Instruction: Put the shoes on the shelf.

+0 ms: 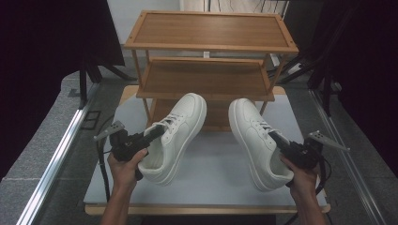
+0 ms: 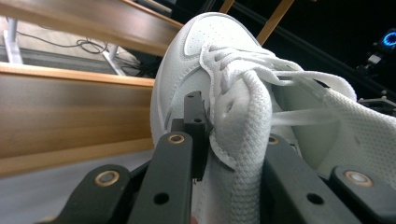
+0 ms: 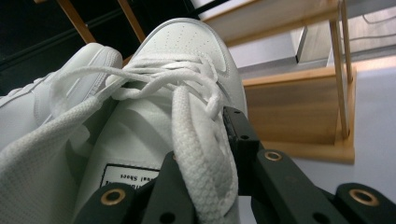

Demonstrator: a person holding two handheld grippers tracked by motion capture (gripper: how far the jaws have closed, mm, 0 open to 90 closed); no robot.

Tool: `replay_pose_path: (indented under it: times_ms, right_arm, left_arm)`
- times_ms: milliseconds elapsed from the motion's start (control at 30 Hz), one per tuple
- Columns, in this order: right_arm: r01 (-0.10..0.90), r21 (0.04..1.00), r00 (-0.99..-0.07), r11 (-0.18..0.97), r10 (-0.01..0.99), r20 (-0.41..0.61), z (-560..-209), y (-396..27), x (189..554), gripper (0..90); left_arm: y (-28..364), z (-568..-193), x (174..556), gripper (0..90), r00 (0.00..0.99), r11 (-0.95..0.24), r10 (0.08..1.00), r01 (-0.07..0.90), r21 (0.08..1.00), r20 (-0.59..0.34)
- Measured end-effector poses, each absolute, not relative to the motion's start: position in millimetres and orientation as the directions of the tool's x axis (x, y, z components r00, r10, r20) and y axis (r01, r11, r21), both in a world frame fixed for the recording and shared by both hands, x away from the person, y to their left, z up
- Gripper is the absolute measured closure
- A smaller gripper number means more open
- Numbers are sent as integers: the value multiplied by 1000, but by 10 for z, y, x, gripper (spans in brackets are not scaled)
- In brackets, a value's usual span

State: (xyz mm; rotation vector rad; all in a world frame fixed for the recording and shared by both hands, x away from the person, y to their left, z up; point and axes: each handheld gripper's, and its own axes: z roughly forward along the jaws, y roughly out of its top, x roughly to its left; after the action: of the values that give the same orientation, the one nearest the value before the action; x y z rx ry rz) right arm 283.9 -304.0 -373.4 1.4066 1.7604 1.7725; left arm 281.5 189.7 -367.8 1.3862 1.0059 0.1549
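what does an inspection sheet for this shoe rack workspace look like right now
surface: pale grey table top with a wood edge, bare around the shoes
job's things: left white sneaker and right white sneaker, toes toward the three-tier wooden shoe rack, whose shelves are bare
clutter: nothing seen
grippers: left gripper shut on the left white sneaker at its collar by the laces; right gripper shut on the right white sneaker the same way
cables: black cable trailing from the left gripper over the table's left edge
surroundings: grey floor, metal rail, dark curtains
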Motion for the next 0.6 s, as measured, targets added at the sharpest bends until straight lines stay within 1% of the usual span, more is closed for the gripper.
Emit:
replay_pose_path:
  times_ms: [100, 267, 467, 600]
  right_arm:
    - [410, 879, -495, -242, 751, 437, -3644, -3000, 2879, 821]
    - [394, 880, -504, -264, 739, 447, -3552, -2945, 2928, 821]
    - [400, 874, -512, -276, 724, 463, -3499, -2908, 2976, 821]
    - [398, 867, -500, -301, 721, 480, -3447, -2844, 3029, 821]
  left_arm:
    - [1879, -3607, 2843, 817, 611, 249, 618, 445, 860, -495]
    - [1871, -3529, 2878, 817, 609, 257, 625, 430, 865, -488]
    - [1883, -3475, 2953, 817, 617, 274, 599, 441, 855, -510]
    - [1882, -3428, 3016, 816, 616, 280, 594, 444, 851, -517]
